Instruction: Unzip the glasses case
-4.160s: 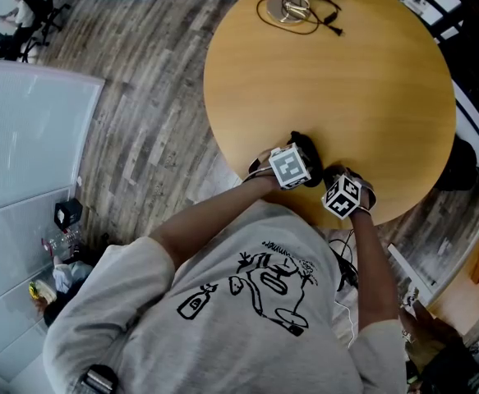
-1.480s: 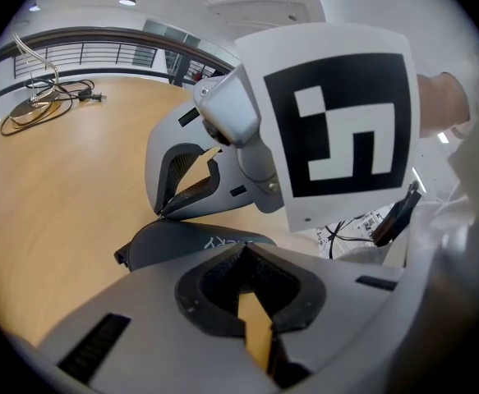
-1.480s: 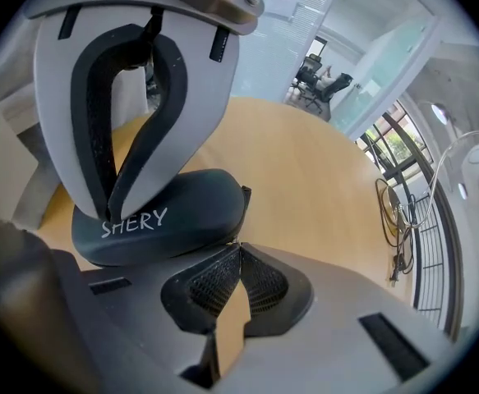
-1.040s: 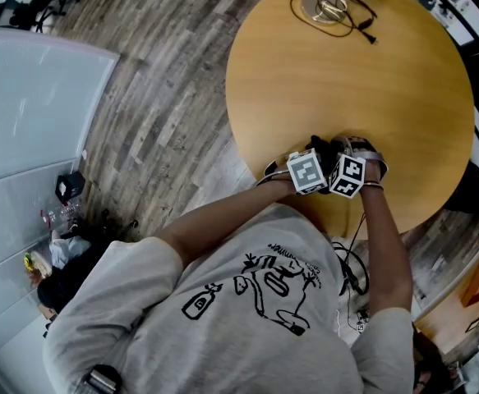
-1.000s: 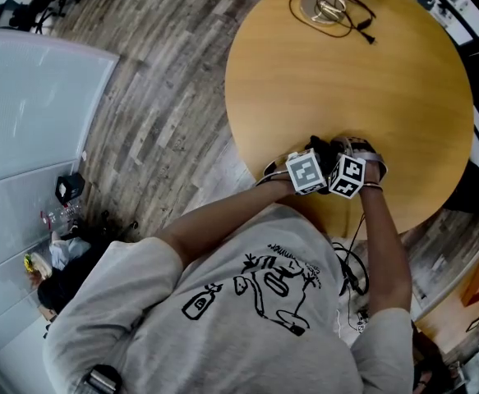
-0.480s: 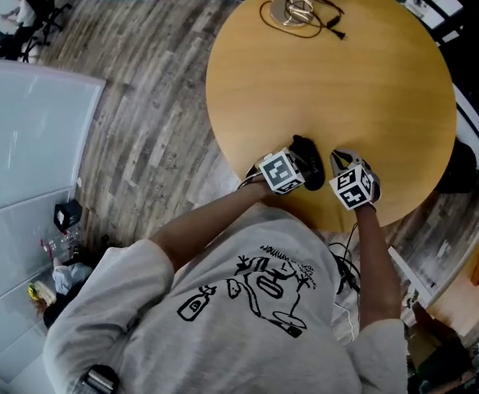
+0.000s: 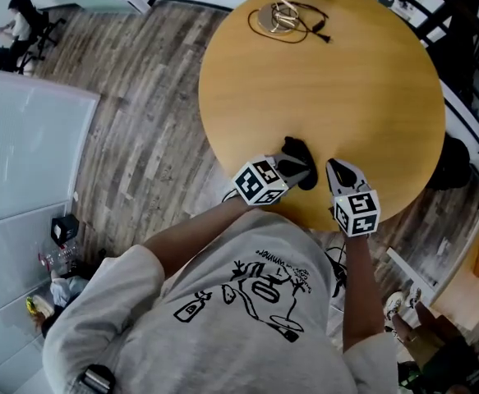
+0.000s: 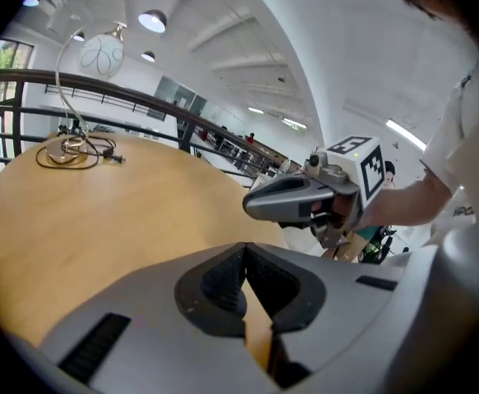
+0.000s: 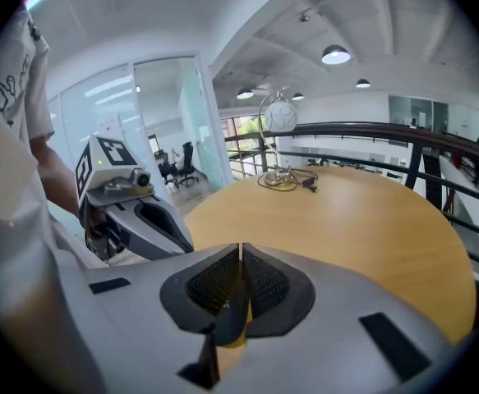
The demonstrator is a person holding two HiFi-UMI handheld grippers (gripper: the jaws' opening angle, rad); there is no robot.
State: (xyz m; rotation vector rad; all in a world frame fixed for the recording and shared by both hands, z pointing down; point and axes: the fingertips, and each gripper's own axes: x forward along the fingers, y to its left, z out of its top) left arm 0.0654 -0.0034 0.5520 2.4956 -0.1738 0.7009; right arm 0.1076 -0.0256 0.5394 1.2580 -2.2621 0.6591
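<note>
On the round wooden table (image 7: 346,80), near its front edge, a black rounded thing (image 7: 292,147) shows in the head view; it may be the glasses case, and I cannot tell whether its zip is open. My left gripper (image 7: 303,166) lies over it, jaws shut with only table wood showing in the slit (image 8: 245,249). My right gripper (image 7: 334,167) is a short way to the right, apart from the black thing, jaws shut on nothing (image 9: 241,249). Each gripper view shows the other gripper (image 8: 252,206) (image 9: 181,238) but no case.
A desk lamp with a white globe and a coiled black cable (image 7: 284,15) stands at the table's far edge. A dark railing (image 9: 436,134) runs behind the table. A black stool (image 7: 451,164) is at the right, and a glass partition (image 7: 25,162) at the left.
A second ago both grippers were side by side over the black thing. The right gripper has since drawn back and to the right, and a gap now separates the two.
</note>
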